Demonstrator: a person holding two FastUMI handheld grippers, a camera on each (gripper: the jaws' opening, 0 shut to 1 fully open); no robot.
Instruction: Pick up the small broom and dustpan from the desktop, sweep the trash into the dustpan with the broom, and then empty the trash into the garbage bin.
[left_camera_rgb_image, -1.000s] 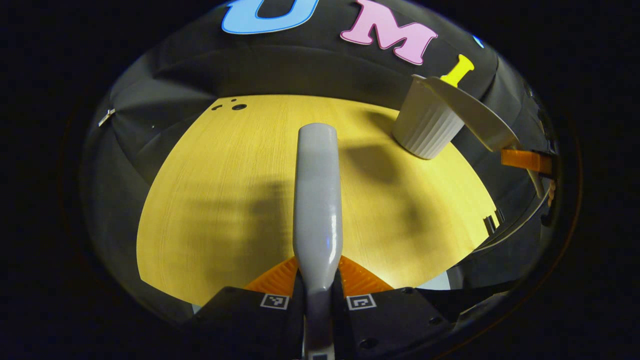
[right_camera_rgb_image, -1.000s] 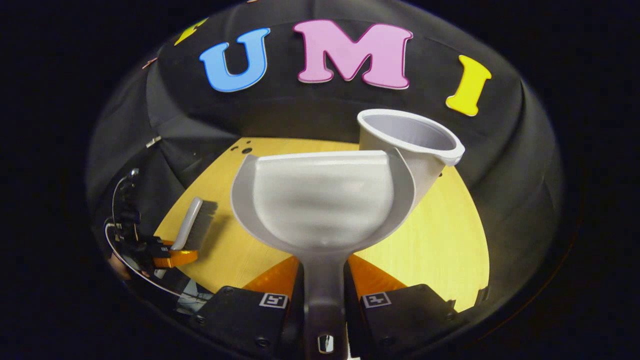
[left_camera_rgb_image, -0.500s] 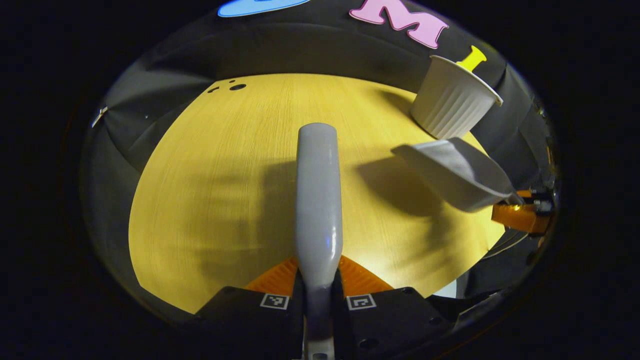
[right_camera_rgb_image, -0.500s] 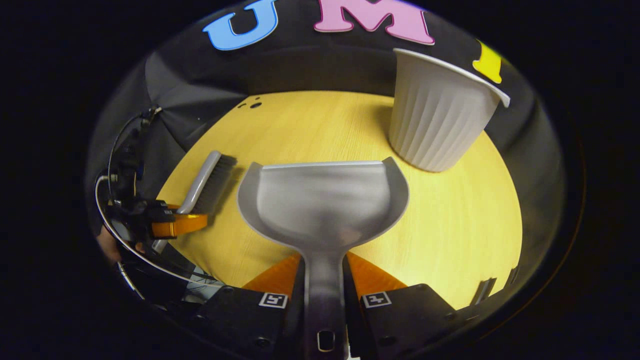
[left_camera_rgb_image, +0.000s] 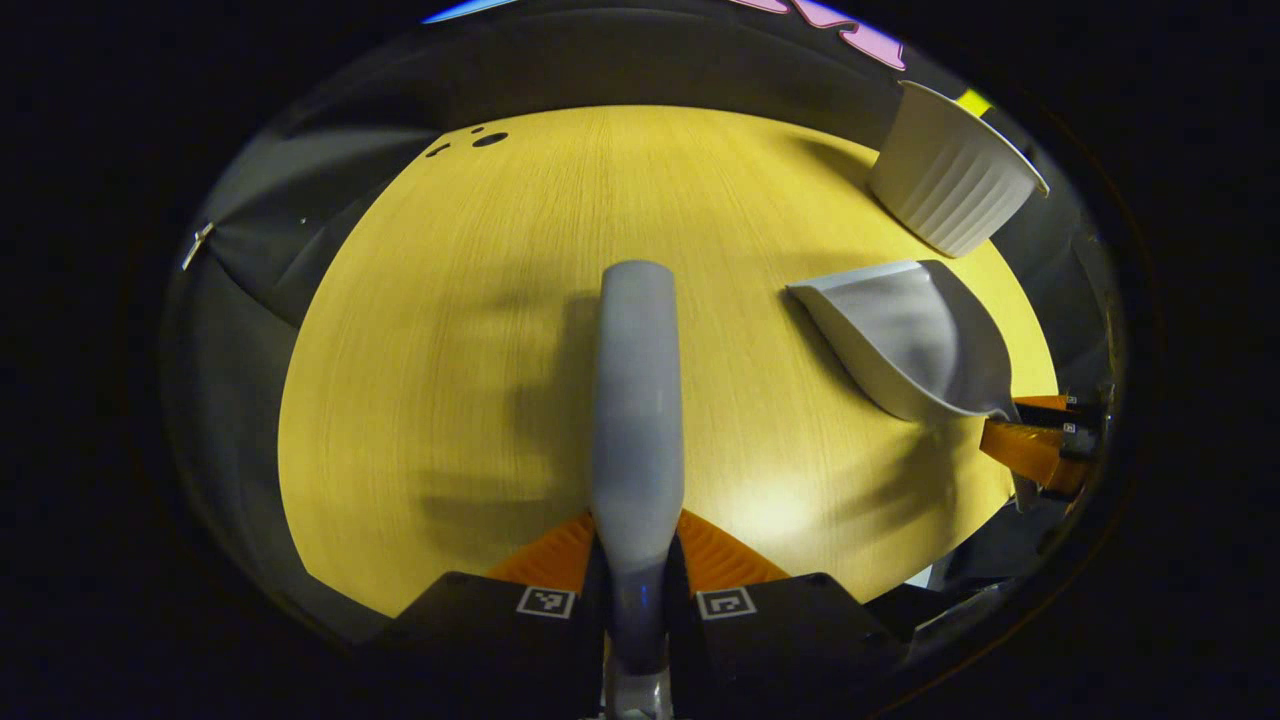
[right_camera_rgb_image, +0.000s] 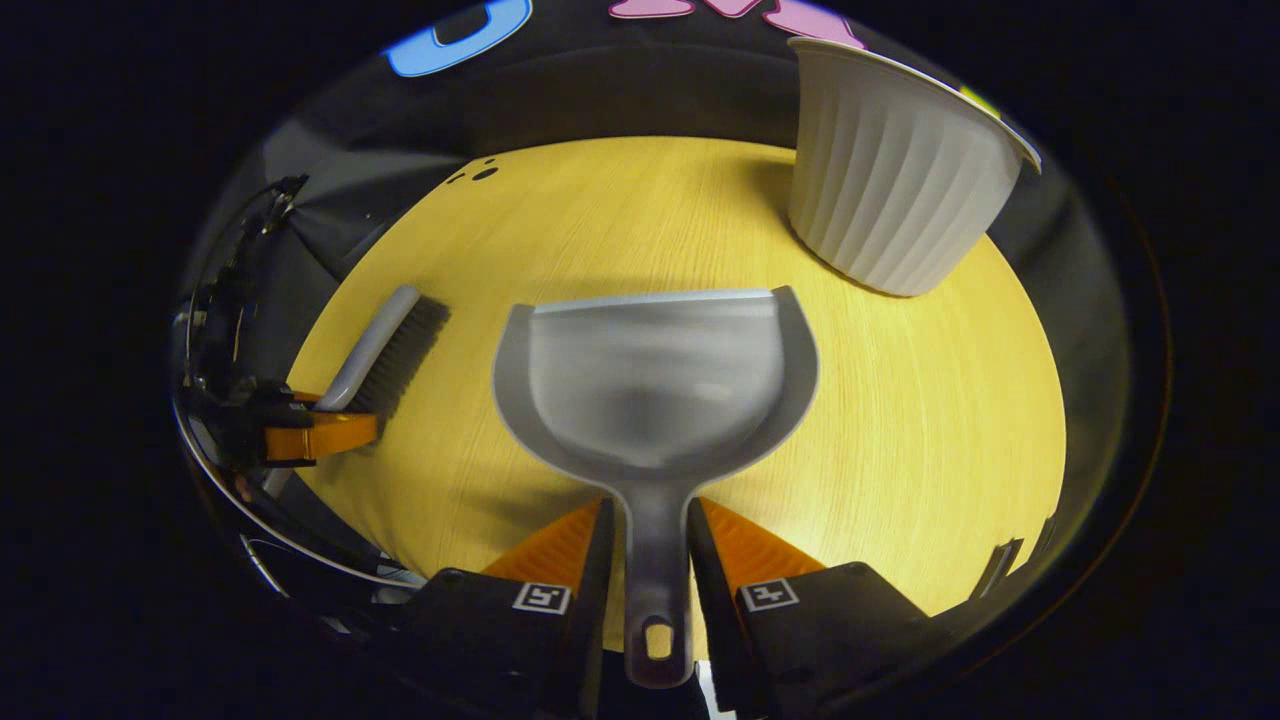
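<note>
The left gripper (left_camera_rgb_image: 637, 580), with orange ribbed fingers and black tagged blocks, is clamped on the handle of the small grey plastic broom (left_camera_rgb_image: 637, 400), whose back runs straight out ahead over the yellow wood-grain desktop (left_camera_rgb_image: 450, 330). From the right gripper view the broom's dark bristles point down toward the desktop, so it is held ready to brush, though I cannot tell whether the bristles touch.

The right gripper (right_camera_rgb_image: 647, 580) has its fingers to either side of the grey plastic dustpan (right_camera_rgb_image: 655, 385)'s handle, with a slight gap visible on each side; whether both press on it I cannot tell. The pan lies low and level with its open lip facing away, seemingly resting on the desktop or just above it. Its tray looks empty.

The white ribbed garbage bin (right_camera_rgb_image: 895, 190) stands upright near the far right of the desktop, just beyond the dustpan, which would have kept tipping distance short. No trash is visible on the desktop, so the emptying looks done and both tools appear ready to be set down.
</note>
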